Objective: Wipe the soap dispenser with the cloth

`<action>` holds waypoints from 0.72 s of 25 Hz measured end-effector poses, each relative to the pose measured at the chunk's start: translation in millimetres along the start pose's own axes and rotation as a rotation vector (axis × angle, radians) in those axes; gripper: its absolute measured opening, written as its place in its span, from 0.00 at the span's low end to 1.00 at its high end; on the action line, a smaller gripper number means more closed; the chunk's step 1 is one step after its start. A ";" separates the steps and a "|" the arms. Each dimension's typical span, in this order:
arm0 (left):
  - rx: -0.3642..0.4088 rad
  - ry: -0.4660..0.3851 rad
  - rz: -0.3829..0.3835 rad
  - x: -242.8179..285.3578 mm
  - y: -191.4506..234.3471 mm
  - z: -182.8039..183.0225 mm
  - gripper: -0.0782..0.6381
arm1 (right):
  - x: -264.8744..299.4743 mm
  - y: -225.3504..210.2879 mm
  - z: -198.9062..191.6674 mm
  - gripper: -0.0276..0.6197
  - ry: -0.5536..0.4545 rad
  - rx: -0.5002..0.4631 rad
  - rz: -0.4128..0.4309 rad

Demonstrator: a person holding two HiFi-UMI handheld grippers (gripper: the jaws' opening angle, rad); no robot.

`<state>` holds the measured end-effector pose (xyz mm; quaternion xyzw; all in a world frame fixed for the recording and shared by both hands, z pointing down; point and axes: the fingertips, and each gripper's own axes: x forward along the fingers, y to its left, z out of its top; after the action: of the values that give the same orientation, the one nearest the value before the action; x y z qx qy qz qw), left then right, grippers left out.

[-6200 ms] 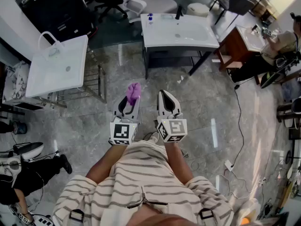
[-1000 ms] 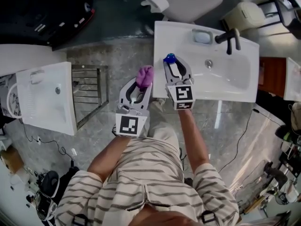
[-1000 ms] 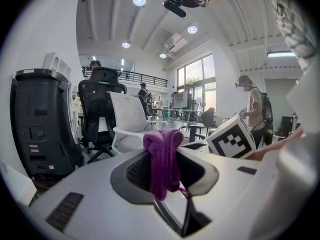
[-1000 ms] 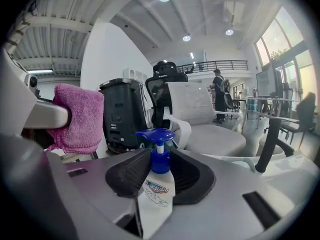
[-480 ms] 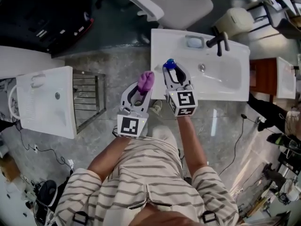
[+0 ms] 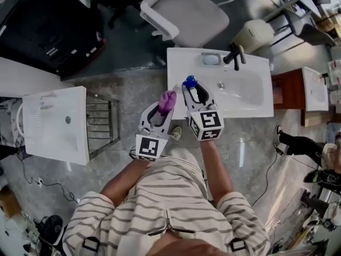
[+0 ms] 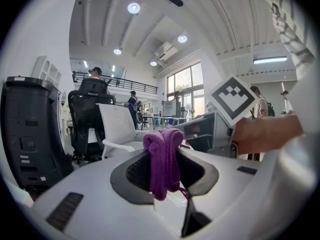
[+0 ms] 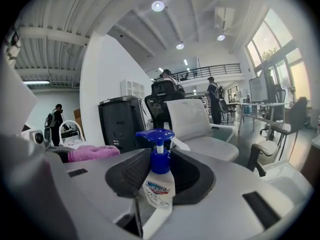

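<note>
L jaws: the left gripper (image 7: 165, 173) is clenched on the purple cloth (image 7: 164, 159). The cloth is bunched, w/ a fold poking above the tips and a tail hanging between the pads.
R jaws: the right gripper (image 8: 159, 176) is grasping the soap dispenser (image 8: 159, 185) by its clear body. The bottle is upright w/ the blue pump head above the pads.
Where: both tools sit centre of the head view, side by side. The cloth is just left of the dispenser, near but not touching. The dispenser hangs over the left end of the white basin (image 6: 250, 101) and looks held off it.
Step (judged): bringing cloth to bottle; no wiping contact yet.
Doing it well: keep the R grip firm and the bottle upright, and stay off the pump head. Lead w/ the cloth fold, not the plastic tips. Rub the bare faces first, i.e. neck and label front. The pads cover much of the body, so a turn or re-grip is prob. needed for the rest.
Risk: the bottle could twist in the pads under side pressure.
Counts: 2 grippers, 1 cloth, 1 dispenser.
Farther: 1 black tap (image 6: 235, 54) on that basin, and a 2nd basin (image 6: 50, 124) at mid left. A poss. 3rd is cut by the right edge.
Farthest: 1 pale chair (image 6: 186, 15), top centre.
</note>
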<state>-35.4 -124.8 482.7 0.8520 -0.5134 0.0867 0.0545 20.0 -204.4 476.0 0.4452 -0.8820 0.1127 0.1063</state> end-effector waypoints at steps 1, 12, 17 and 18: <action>-0.001 -0.004 -0.006 -0.9 -1.6 3.4 0.27 | -3.6 1.1 5.1 0.25 -0.004 0.001 -0.001; 0.019 -0.053 -0.032 -9.0 -8.2 33.8 0.27 | -38.6 10.5 43.5 0.25 -0.056 0.005 -0.026; 0.042 -0.065 -0.050 -7.0 -9.5 45.4 0.27 | -45.2 12.0 58.6 0.25 -0.077 0.006 -0.035; 0.045 -0.069 -0.057 -6.2 -11.5 47.1 0.27 | -47.4 11.9 60.8 0.25 -0.081 0.005 -0.038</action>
<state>-23.8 -122.6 435.3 0.8699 -0.4883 0.0672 0.0199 32.7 -179.3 403.1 0.4663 -0.8766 0.0948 0.0717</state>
